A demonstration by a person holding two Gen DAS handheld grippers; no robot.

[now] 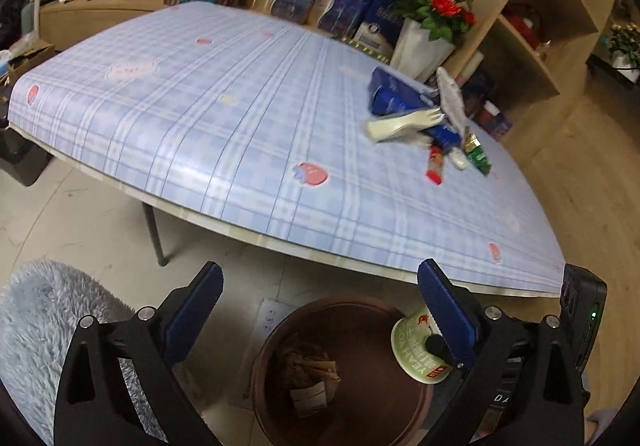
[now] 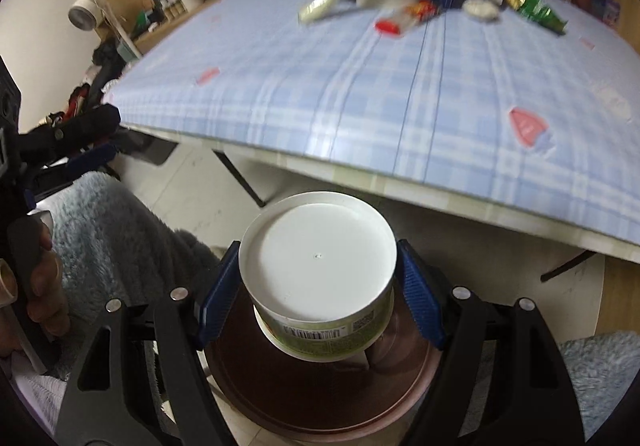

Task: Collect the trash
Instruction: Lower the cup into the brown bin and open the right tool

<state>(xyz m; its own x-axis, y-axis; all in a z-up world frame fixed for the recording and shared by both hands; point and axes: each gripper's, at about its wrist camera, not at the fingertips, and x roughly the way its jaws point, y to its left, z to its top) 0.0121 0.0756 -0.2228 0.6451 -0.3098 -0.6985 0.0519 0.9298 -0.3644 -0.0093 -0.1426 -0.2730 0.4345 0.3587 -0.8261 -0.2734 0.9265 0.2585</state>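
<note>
A brown round bin (image 1: 280, 330) stands on the floor in front of the table, with paper scraps (image 1: 308, 374) at its bottom. My left gripper (image 1: 320, 282) hangs open and empty above it. My right gripper (image 2: 318, 258) is shut on a green-and-white cup (image 2: 320, 266), held base towards the camera over the bin (image 2: 320, 402). The cup (image 1: 412, 342) also shows beside my left gripper's right finger. On the table's far side lies a trash pile: a cream tube (image 1: 396, 125), a blue box (image 1: 390, 93), a red wrapper (image 1: 436, 165) and a green wrapper (image 1: 478, 155).
A blue plaid cloth (image 1: 224, 93) covers the table, whose edge overhangs the bin. Boxes and a vase of red flowers (image 1: 432, 13) line its back. A wooden shelf (image 1: 540, 29) stands at the right. A fluffy grey fabric (image 1: 44, 330) lies left of the bin, near a table leg (image 1: 154, 230).
</note>
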